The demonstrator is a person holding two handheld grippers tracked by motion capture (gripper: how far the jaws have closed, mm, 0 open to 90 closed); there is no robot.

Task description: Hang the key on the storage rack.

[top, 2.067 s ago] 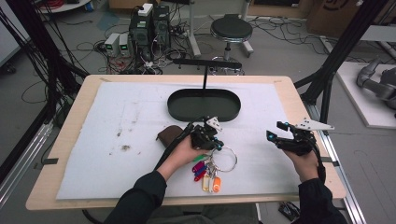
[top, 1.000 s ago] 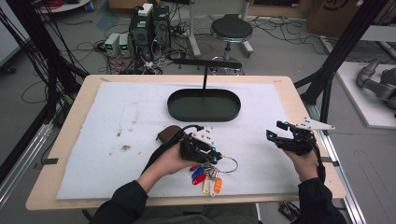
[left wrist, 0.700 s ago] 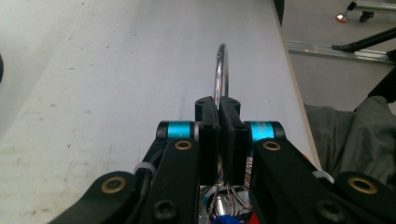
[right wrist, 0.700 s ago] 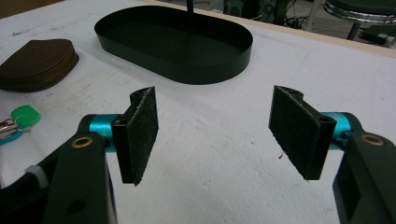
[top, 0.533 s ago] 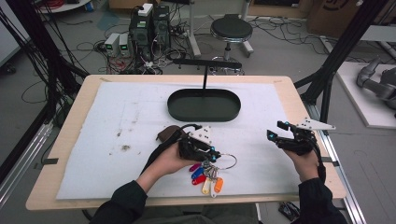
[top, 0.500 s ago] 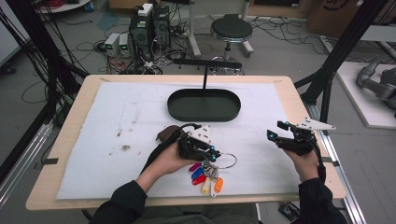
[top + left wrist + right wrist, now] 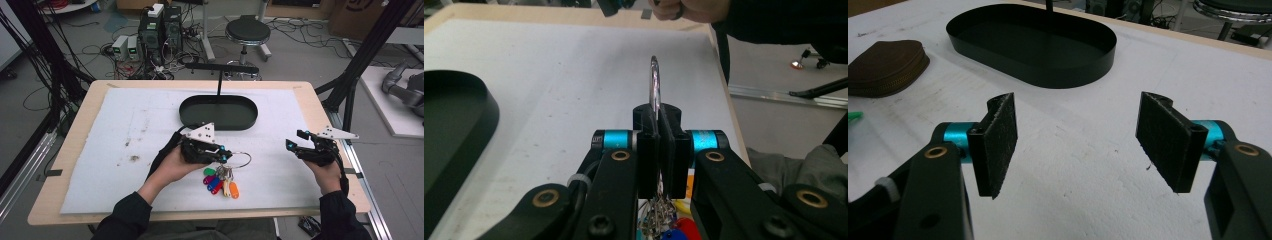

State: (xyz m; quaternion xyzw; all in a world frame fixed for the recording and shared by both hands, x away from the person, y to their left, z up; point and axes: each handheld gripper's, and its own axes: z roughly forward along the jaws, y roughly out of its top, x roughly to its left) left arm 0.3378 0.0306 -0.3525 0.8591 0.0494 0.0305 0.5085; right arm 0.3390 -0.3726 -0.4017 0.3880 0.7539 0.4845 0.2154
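Wooden tabletop (image 7: 320,107) covered by a white mat (image 7: 125,135), stained with dark specks toward its left. Room behind: grey floor, tangled cables, two computer towers (image 7: 161,25), one round stool (image 7: 245,31), black frame posts on both sides.

Left to right: one brown zipped pouch (image 7: 885,67) lies on the mat, left of the tray in the right gripper view. One left gripper (image 7: 220,154) near the mat's middle, grey three-cornered plate on top, jaws together and clamped on one metal key ring (image 7: 654,90); the ring stands edge-on between the pads in the left gripper view and sticks out to the right of the gripper in the high view. A bunch of keys with coloured tags (image 7: 220,181) hangs from it just below the gripper: green, magenta, blue, red and orange tags seen, exact count unclear. One black oval tray (image 7: 218,113) sits further back, centre, with a black T-shaped stand (image 7: 220,75) rising at its rear edge. One right gripper (image 7: 295,140) far right, well apart from the keys, jaws wide apart, holding nothing, pads (image 7: 998,142) over bare mat.

No readable writing or brands.
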